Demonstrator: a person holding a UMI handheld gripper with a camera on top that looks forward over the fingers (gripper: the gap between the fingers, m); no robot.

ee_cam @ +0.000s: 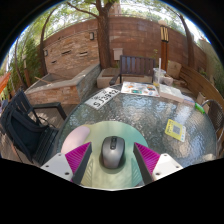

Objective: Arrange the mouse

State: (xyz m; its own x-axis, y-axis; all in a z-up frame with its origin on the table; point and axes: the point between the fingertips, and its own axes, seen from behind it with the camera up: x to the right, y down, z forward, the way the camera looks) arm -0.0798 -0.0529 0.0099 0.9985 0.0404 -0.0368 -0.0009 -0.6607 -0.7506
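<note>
A grey and black computer mouse [112, 152] lies on the round glass table [135, 125], pointing away from me. It stands between my two fingers with a gap on each side. My gripper [112, 158] is open, with the magenta pad of the left finger [78, 157] and that of the right finger [147, 156] flanking the mouse without touching it.
A yellow pad [175, 129] lies on the table to the right. Magazines and papers [138, 89] and a printed sheet [102, 98] lie beyond. A black chair [20, 125] stands at the left, another chair [137, 67] at the far side, before a brick wall [75, 45].
</note>
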